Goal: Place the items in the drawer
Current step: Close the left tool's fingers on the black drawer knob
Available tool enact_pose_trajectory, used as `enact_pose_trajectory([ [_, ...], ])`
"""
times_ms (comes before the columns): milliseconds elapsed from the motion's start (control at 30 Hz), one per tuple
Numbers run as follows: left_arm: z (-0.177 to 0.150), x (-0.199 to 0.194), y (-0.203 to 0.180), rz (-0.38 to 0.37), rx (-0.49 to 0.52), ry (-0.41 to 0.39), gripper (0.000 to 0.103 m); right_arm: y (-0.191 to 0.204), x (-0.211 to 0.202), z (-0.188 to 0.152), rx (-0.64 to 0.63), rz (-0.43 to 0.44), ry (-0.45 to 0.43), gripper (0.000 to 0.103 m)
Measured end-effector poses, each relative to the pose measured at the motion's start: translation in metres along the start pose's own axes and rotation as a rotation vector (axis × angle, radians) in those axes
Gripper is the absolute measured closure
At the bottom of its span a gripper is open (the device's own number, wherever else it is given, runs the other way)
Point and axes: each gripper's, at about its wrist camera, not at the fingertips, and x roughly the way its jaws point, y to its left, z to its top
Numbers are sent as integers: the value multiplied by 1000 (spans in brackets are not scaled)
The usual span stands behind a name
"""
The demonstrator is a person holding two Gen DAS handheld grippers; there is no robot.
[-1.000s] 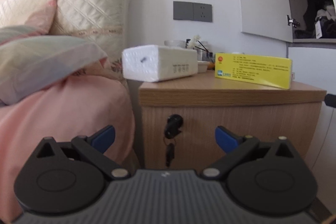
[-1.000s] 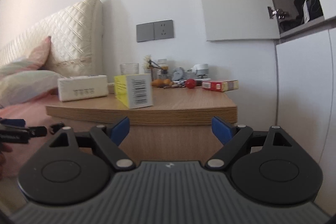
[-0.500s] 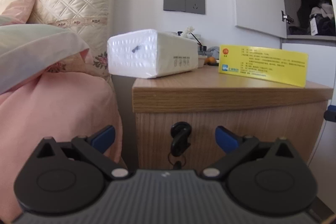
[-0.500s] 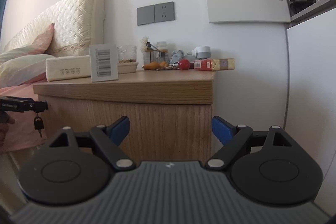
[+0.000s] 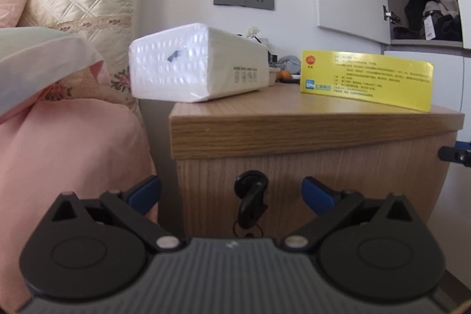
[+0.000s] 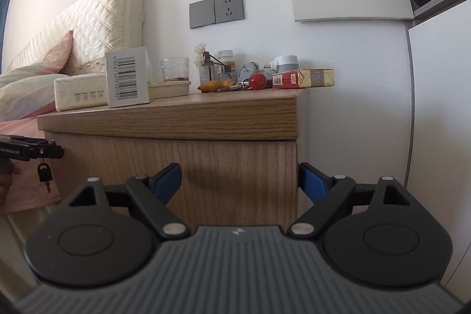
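Observation:
A wooden nightstand (image 5: 309, 131) has a shut drawer front (image 5: 353, 175) with a black key (image 5: 250, 196) in its lock. My left gripper (image 5: 231, 192) is open, its blue fingers either side of the key, close to the drawer front. On top lie a white tissue pack (image 5: 200, 64) and a yellow box (image 5: 365, 78). My right gripper (image 6: 240, 180) is open and empty, facing the nightstand's right corner (image 6: 291, 119). The left gripper (image 6: 35, 150) shows at the left edge of the right wrist view, over the hanging keys (image 6: 44, 171).
On the nightstand top stand a glass cup (image 6: 175, 69), a red ball (image 6: 258, 81), a red and gold box (image 6: 303, 78), small bottles and a tray (image 6: 169, 87). A bed with pink bedding (image 5: 73, 152) is to the left. A white wardrobe (image 6: 441, 108) is to the right.
My left gripper has moved closer to the drawer front; the key now sits between its open fingers. My right gripper has swung left and nearer the nightstand corner.

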Motion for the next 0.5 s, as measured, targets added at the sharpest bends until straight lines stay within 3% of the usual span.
enact_pose_trajectory([
  [267, -2, 4, -14, -22, 68, 0, 0, -2, 4, 0, -8, 23, -6, 12],
  [500, 1, 2, -11, -44, 37, 4, 1, -15, 1, 4, -6, 108, 17, 10],
])
